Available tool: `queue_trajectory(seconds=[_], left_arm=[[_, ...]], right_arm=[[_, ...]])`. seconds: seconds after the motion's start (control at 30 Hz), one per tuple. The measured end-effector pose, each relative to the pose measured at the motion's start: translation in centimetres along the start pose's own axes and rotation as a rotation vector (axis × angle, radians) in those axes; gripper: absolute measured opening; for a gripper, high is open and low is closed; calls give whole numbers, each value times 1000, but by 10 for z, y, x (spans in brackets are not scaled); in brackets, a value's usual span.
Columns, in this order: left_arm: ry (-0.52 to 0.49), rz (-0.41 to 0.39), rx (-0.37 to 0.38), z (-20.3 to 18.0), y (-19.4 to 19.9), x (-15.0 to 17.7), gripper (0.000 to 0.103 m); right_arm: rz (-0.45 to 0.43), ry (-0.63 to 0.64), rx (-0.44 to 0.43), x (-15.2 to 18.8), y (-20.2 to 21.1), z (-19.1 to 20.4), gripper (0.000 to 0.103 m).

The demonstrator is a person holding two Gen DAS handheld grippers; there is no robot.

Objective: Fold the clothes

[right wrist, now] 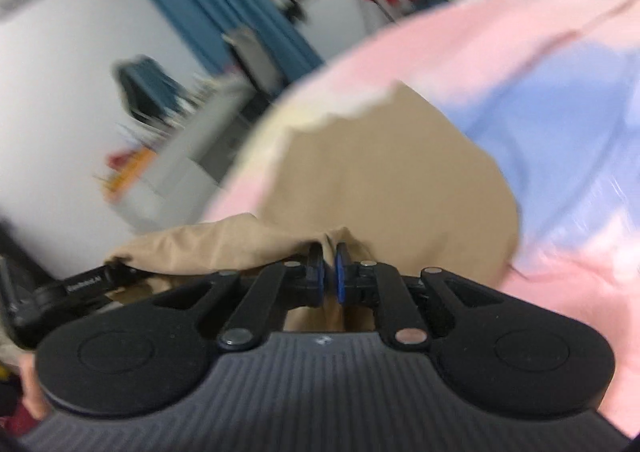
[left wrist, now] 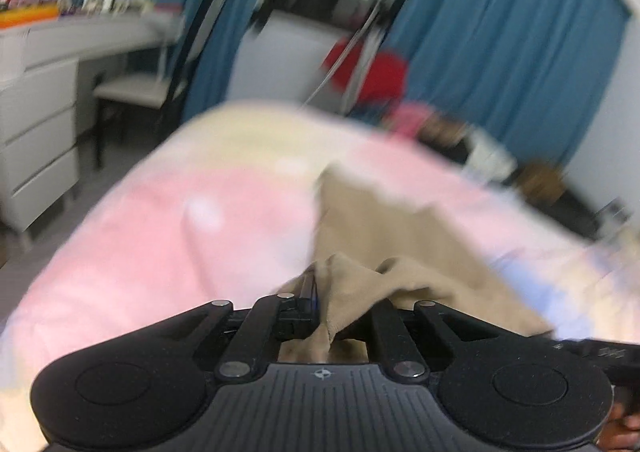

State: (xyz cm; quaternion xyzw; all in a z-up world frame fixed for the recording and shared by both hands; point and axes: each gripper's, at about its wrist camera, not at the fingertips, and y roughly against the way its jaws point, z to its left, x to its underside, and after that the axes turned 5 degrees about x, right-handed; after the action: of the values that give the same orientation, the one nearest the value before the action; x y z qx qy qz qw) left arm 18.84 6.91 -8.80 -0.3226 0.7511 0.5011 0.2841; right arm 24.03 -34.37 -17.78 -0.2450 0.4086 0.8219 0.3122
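Each hand-held gripper, left (left wrist: 326,306) and right (right wrist: 329,272), pinched tight on tan garment (right wrist: 384,172) (over pink bedcover (right wrist: 460,48)).

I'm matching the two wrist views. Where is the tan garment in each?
Left wrist: tan garment centre-low, running from the left gripper up the bedspread.
Right wrist: garment centre, pinched in the right gripper.
Shared landmark: blue curtain.

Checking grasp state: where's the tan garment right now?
The tan garment is pinched in both the right gripper and the left gripper, trailing forward onto the pink bedspread.
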Motion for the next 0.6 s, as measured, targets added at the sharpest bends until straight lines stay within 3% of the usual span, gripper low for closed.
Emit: queue_trajectory(seconds=[0.1,0.17,0.23,0.27,0.33,0.47,0.6], left_arm=[[-4,63,-44,16,-16,5,21],[-27,47,-76,15,-11,14,31],[-60,-1,-95,11,0,8,47],[-98,-34,-114,3,11,6,50],[-175,-101,-148,-12,28,4,60],[-322,-191,-146,-48,66,7,66],[-441,-136,-43,-75,70,22,64]], right_arm=[[23,4,82,13,-13,-4,21],[2,-14,92,14,-9,0,33],[-29,-30,83,16,-2,2,52],[-48,-31,89,16,2,3,56],[-106,-25,114,16,10,11,56],[-199,-50,156,14,22,14,56],[-221,-52,179,16,29,14,56]])
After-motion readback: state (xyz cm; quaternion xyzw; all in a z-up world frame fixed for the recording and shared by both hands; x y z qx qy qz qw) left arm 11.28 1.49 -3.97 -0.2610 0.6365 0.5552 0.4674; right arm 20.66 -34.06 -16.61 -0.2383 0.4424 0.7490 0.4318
